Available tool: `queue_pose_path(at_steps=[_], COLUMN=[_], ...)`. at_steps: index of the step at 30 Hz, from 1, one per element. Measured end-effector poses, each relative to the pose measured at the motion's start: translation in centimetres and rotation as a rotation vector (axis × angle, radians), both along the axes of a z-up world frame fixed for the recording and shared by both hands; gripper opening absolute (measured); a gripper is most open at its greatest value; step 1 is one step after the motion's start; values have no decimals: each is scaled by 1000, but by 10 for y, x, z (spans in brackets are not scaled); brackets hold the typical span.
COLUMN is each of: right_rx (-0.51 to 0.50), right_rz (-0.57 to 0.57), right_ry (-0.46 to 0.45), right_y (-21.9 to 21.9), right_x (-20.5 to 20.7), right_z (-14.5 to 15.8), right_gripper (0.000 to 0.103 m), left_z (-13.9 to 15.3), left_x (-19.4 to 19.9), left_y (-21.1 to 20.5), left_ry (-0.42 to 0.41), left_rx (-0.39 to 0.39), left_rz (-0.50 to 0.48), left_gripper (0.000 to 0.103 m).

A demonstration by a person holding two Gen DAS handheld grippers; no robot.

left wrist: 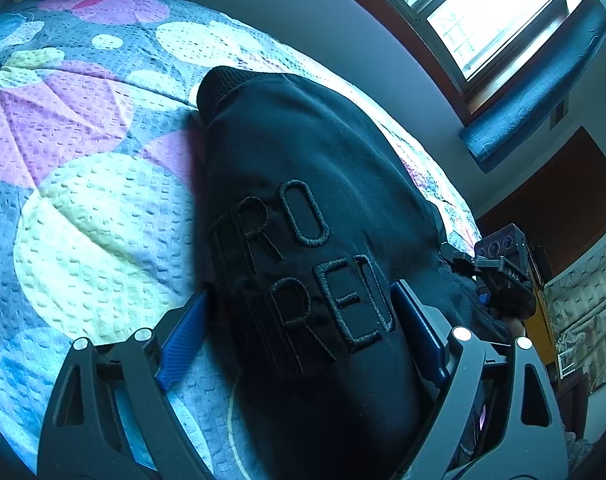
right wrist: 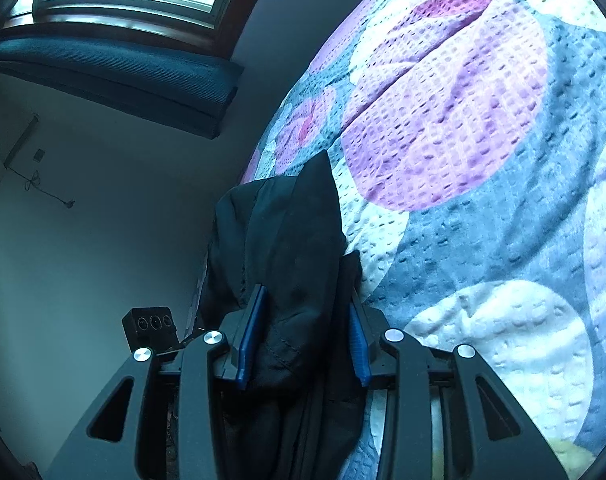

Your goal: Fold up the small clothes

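black garment (left wrist: 303, 208) lay bunched on the bedspread (left wrist: 83, 208), not yet folded. left gripper (left wrist: 299, 332) fingers stood wide apart w/ cloth between; right gripper (right wrist: 307, 332) was clamped on a thick bunch. folding looked barely begun.

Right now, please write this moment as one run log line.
step: folding | left tool: open, around black garment | right tool: shut on garment bunch | surface: patterned bedspread

Circle-patterned bedspread (left wrist: 83, 208), window (left wrist: 495, 12), blue cushion (right wrist: 115, 76)
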State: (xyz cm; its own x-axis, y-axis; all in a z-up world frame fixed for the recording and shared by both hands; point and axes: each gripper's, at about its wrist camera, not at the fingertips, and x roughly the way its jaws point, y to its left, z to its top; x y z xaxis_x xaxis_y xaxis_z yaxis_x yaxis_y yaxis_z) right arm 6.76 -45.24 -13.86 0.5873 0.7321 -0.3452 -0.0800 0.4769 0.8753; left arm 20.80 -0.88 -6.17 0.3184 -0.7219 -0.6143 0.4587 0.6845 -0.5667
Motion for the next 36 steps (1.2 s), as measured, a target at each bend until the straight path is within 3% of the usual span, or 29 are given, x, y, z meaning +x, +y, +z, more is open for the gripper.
queue_pose_path(at_steps=[8,17,26,32,36], right_rx=[63,106,1,-111,-165], right_rz=[-61,-118,-127,-125,-124], right_ry=[0,6,-54,-58,-29], right_y=[-14,-22,-10,8,14], right_x=[-28,-85,-149,-178,-189], right_z=[-4,-5,17,28,30], right_gripper=[40,44,78,81,81], left_z=[4,13,40,40,39], left_x=[-20,-69,-139,-173,-195], left_y=[7,32,46,46,40], left_ry=[-23,-31,-118,-106,-148], left_rx=[29,51,153,226,311], left_rz=[61,204,331,340,358], left_gripper=[97,101,101,101,101])
